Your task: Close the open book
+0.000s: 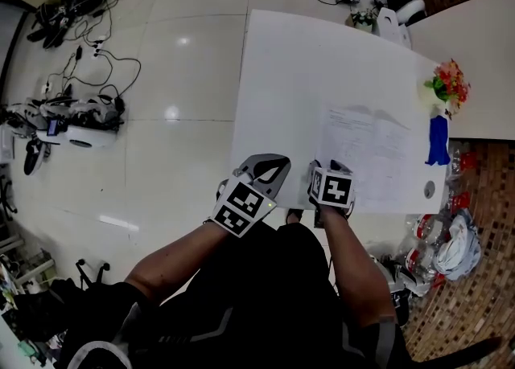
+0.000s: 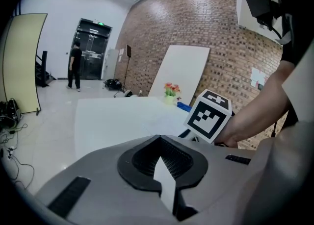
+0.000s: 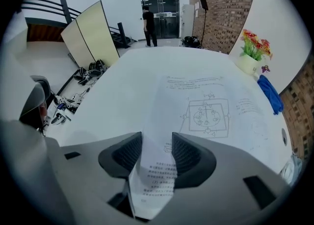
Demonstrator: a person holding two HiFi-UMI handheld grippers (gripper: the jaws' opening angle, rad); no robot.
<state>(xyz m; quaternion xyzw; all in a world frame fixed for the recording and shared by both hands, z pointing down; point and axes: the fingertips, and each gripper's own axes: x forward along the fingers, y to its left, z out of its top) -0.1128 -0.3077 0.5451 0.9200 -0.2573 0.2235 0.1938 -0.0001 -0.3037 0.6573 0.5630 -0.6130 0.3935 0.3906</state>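
The right tongs (image 3: 157, 144) stand open. One page (image 3: 156, 172) of the book (image 3: 211, 111) rises between the two jaws, and the pads do not press on it. The open book lies flat on the white surface (image 3: 122, 87), just ahead of these tongs. The left tongs (image 2: 159, 139) are closed with no clear thing in them, beside the right tongs at the near edge. Beyond the book, far to the right, a white vase (image 3: 247, 64) holds flowers (image 3: 255, 42). A blue cloth (image 3: 271, 94) lies near it.
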